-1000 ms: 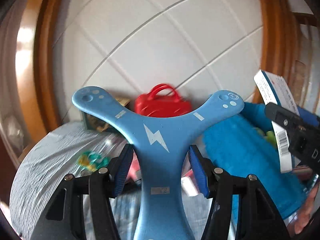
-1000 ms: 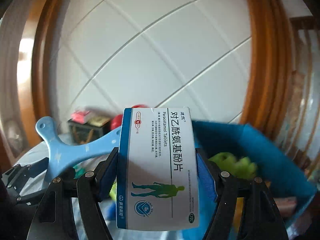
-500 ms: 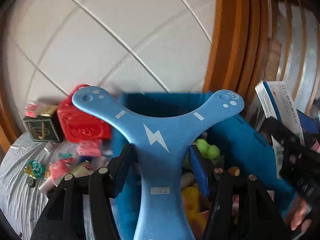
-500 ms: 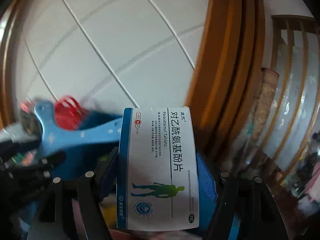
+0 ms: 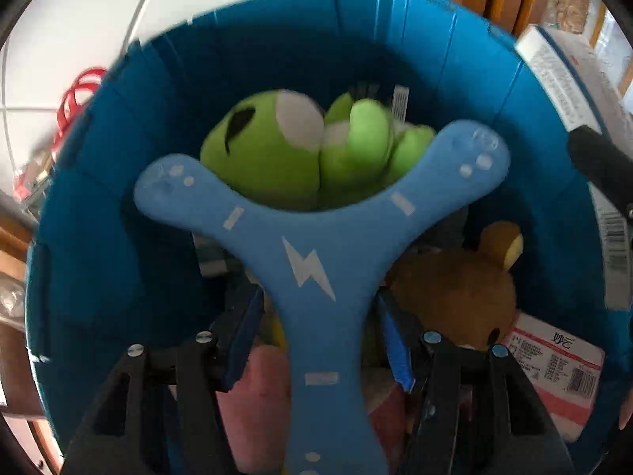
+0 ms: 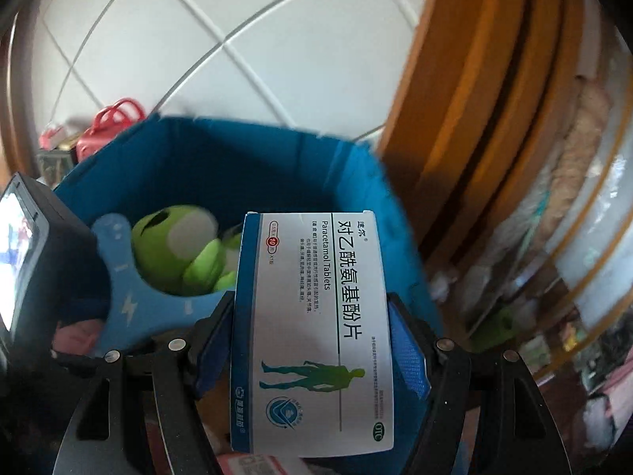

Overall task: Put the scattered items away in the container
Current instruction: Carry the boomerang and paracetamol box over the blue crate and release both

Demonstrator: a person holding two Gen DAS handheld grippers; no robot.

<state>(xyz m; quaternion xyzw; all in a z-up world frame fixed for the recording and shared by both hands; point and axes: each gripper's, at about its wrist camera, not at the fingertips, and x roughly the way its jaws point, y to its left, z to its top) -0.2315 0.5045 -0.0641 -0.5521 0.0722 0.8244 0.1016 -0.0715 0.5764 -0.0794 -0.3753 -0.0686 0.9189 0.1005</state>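
My left gripper (image 5: 322, 328) is shut on the stem of a blue three-armed boomerang toy (image 5: 316, 245) with a white lightning mark. It hangs tilted down over the open blue fabric bin (image 5: 103, 237). Inside the bin lie a green plush frog (image 5: 285, 150), a brown plush bear (image 5: 463, 289) and a pink-and-white box (image 5: 561, 360). My right gripper (image 6: 312, 336) is shut on a white and blue paracetamol tablet box (image 6: 316, 328), held upright over the near right part of the bin (image 6: 221, 166). The boomerang (image 6: 122, 285) and frog (image 6: 178, 249) show there too.
A red toy handbag (image 6: 107, 126) and small boxes sit left of the bin on the table. White floor tiles (image 6: 257, 39) lie beyond. A curved orange-brown wooden frame (image 6: 467, 126) stands right of the bin, with cluttered shelves behind it. The left gripper's body (image 6: 35, 253) fills the left edge.
Both grippers swung right, from above the grey tablecloth to over the blue bin, and tipped downward. The bin's inside now fills the left wrist view. Both keep hold of their items.
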